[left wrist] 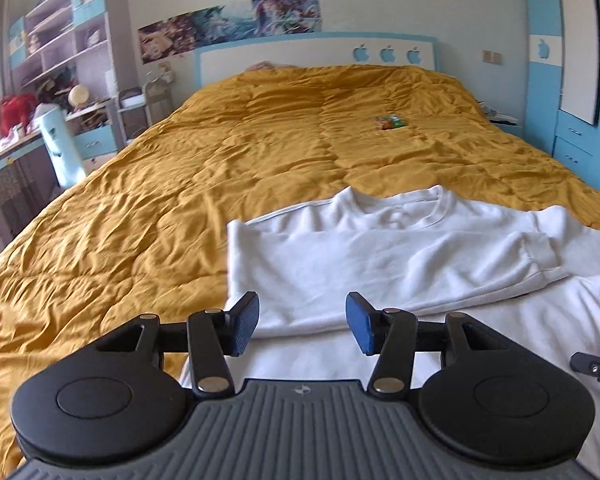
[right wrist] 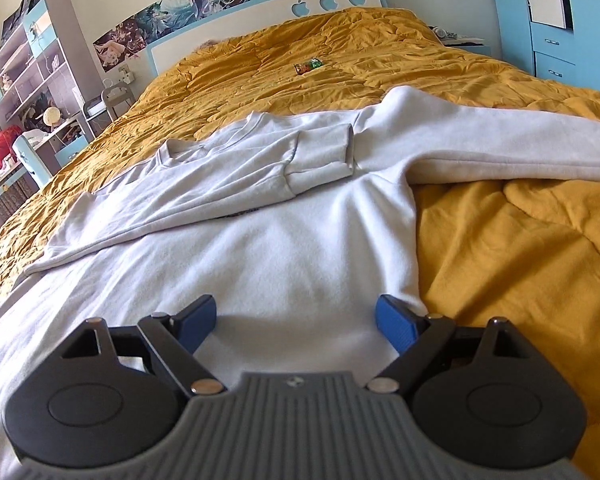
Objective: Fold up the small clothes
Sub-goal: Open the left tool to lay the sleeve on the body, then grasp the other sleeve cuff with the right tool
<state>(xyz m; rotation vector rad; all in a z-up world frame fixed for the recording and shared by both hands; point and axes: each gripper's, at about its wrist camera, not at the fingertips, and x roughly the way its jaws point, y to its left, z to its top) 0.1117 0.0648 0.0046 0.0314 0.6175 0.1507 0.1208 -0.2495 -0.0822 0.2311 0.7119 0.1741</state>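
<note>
white sweatshirt (right wrist: 284,240) lay flat on the yellow quilt (left wrist: 140,208), left sleeve already across chest | left gripper (left wrist: 302,324) and right gripper (right wrist: 296,324) both spread wide, holding nothing | tip: pinch right sleeve (right wrist: 500,140) near the cuff, lay it across smooth

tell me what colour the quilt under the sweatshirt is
Mustard yellow; the quilt shows best in the left wrist view, spread under the white sweatshirt.
</note>
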